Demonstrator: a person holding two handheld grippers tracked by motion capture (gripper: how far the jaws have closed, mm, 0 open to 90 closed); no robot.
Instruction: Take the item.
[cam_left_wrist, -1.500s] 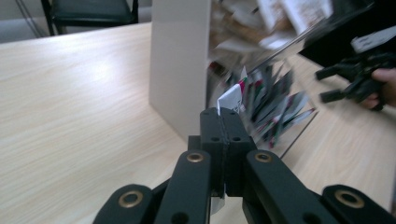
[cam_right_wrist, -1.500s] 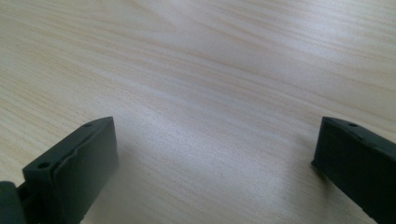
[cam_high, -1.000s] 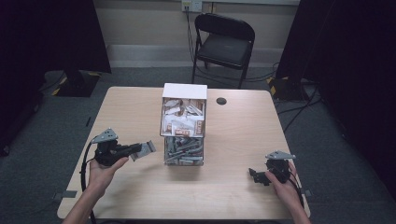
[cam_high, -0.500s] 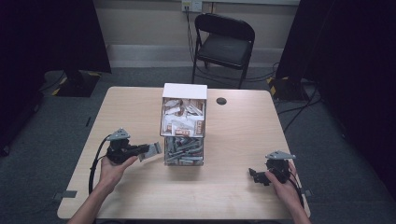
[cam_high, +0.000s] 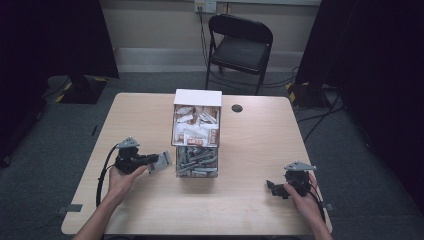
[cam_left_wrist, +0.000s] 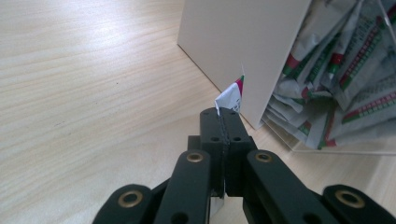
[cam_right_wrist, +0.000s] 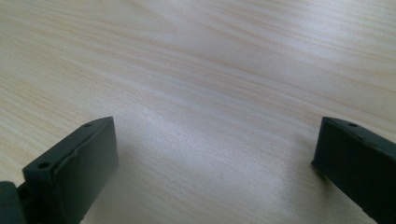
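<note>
A clear two-tier box (cam_high: 196, 132) stands mid-table; its upper part holds white and brown packets, its lower part grey packets (cam_high: 196, 160). My left gripper (cam_high: 151, 160) is just left of the box's lower part, shut on a small grey packet (cam_high: 162, 161) that points toward the box. In the left gripper view the jaws (cam_left_wrist: 223, 115) pinch the packet (cam_left_wrist: 231, 97), whose white tip with a red and green edge sticks out, close to the box's white wall (cam_left_wrist: 243, 46) and its packets (cam_left_wrist: 341, 70). My right gripper (cam_high: 276, 188) rests near the front right, open (cam_right_wrist: 215, 154) over bare wood.
The wooden table (cam_high: 260, 145) has a small black disc (cam_high: 237, 108) behind the box. A black folding chair (cam_high: 240, 47) stands beyond the far edge. Dark curtains flank the room, and cables lie on the floor at right.
My left gripper has moved a little to the right, carrying the packet closer to the box's lower part. The right gripper has stayed where it was.
</note>
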